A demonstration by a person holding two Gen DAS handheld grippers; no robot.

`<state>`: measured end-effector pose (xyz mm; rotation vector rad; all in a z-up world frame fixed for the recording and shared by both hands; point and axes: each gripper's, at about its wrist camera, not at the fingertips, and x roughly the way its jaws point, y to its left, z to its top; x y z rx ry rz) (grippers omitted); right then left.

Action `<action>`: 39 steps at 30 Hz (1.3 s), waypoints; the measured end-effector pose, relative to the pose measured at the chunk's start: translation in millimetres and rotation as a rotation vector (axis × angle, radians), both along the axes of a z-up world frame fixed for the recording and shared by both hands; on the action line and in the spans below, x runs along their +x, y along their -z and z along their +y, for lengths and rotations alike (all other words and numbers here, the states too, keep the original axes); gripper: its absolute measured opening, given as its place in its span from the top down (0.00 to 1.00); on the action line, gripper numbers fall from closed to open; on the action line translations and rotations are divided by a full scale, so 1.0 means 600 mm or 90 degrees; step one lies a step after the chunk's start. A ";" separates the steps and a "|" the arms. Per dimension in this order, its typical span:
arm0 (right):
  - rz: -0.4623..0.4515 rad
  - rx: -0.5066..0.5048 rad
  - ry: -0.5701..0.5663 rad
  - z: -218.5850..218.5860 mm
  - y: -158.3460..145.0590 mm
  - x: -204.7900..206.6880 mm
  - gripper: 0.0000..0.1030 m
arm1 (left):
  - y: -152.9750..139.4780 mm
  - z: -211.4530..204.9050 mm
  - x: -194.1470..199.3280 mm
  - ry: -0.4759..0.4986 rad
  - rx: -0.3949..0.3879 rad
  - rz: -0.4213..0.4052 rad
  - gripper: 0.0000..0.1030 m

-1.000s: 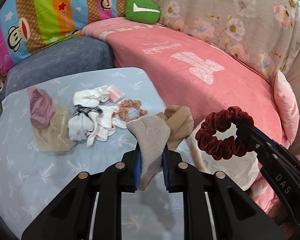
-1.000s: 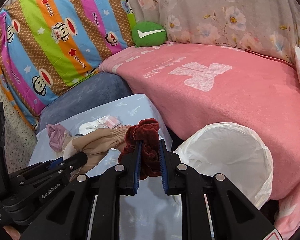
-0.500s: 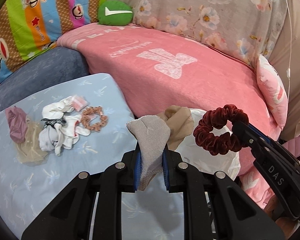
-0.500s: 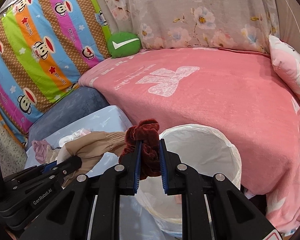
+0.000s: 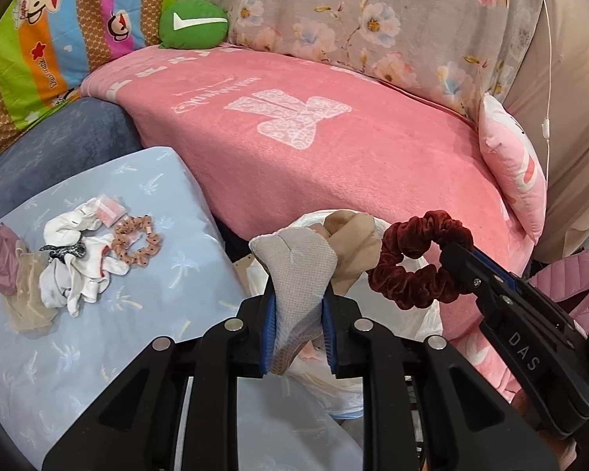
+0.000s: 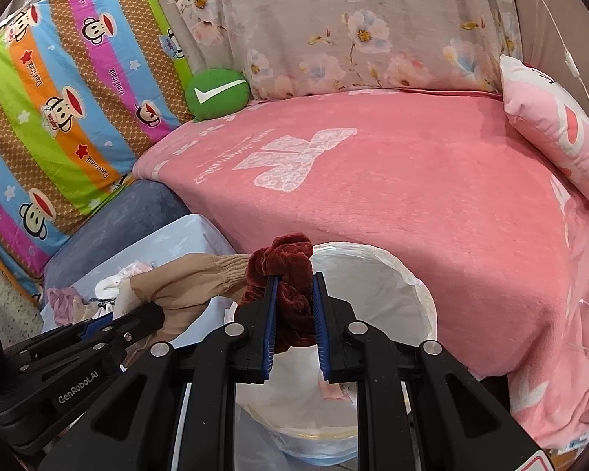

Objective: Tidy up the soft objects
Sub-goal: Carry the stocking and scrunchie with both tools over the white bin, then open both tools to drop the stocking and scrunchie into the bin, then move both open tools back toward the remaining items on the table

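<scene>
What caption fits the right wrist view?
Right gripper holds a dark red scrunchie over the white-lined bin; left gripper carries a beige sock.

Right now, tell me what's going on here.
A person is sorting soft things with tongs in each hand. The left tongs grip a beige sock; their jaws have just been opening slightly, with the sock between them. The right tongs pinch a dark red scrunchie. Both hang over the white-lined bin beside the pink bed. More socks and a spotted scrunchie wait on the blue cushion.
</scene>
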<state>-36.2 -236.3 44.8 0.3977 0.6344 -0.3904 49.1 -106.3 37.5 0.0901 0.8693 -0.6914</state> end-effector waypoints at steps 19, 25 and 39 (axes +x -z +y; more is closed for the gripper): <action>0.002 -0.004 -0.009 0.016 0.001 0.013 0.79 | 0.001 0.029 0.011 -0.059 -0.003 -0.016 0.36; 0.005 -0.007 -0.025 0.032 0.003 0.023 0.79 | 0.003 0.045 0.016 -0.075 -0.005 -0.012 0.36; 0.014 -0.014 -0.053 0.060 0.004 0.038 0.74 | 0.007 0.076 0.022 -0.101 -0.004 -0.006 0.36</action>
